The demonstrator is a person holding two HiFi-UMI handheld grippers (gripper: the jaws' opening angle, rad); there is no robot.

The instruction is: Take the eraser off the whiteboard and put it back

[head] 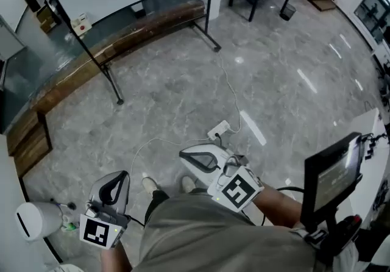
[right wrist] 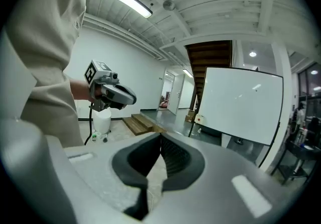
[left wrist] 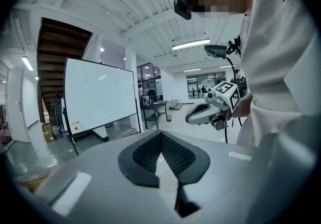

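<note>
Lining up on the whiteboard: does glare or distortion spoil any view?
Head view: light streaks glare on the floor, edges bend. Left gripper view: fisheye, whiteboard evenly lit, faint reflections. Right gripper view: whiteboard edges bow, corners black.

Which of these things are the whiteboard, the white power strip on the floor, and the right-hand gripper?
whiteboard (left wrist: 100, 95), left gripper view, middle of its white face.
power strip (head: 218, 130), head view, middle of its body.
right gripper (head: 186, 155), head view, between its fingertips.
</note>
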